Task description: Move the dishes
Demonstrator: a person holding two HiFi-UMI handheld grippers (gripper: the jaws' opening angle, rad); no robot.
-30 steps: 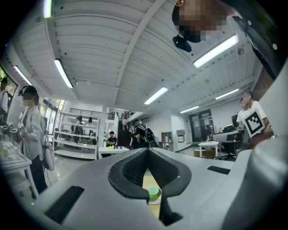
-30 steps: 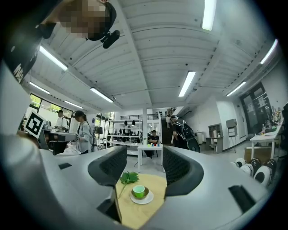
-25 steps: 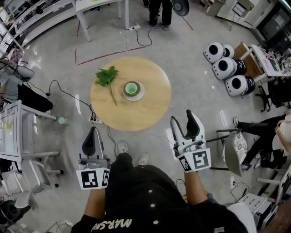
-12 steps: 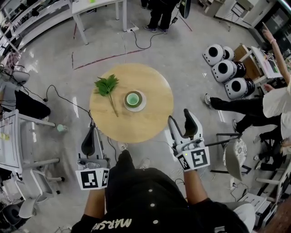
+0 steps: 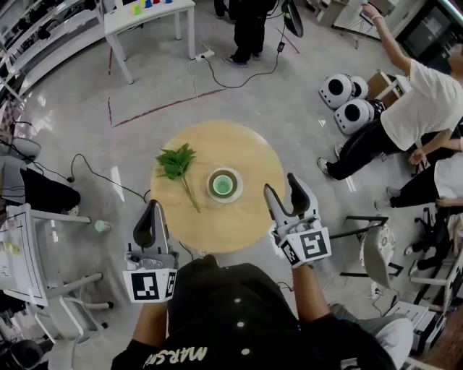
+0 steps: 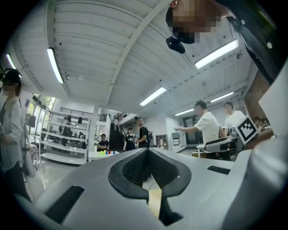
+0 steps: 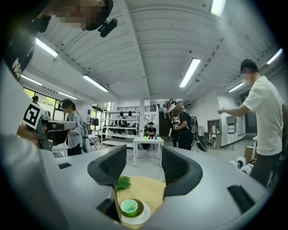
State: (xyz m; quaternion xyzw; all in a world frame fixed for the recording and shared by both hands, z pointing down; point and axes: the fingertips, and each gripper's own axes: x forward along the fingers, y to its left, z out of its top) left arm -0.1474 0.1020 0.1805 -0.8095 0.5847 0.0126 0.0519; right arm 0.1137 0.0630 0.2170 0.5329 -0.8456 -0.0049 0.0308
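The right gripper view looks out between its own two jaws, which stand wide apart with nothing between them, onto the round wooden table (image 7: 150,188). There a green cup (image 7: 129,207) sits in a white saucer (image 7: 140,218), and a leafy sprig (image 7: 121,183) lies farther along the top.

The left gripper view shows none of these. The left gripper (image 6: 148,177) has its pads pressed together on nothing, and below them is a pale sliver that may be the table's wood.

Only the head view gives the layout: cup and saucer near the table's middle, the sprig beside them on its left half.

Around the table is a glossy grey floor (image 5: 87,144) with cables. A white table (image 5: 145,14) carrying small coloured items stands beyond the round table's far edge, and people stand beyond its far and right sides.

Both grippers point forward at the table's near edge. The left is just off the near-left rim, and the right gripper (image 5: 289,199) is over the near-right rim.
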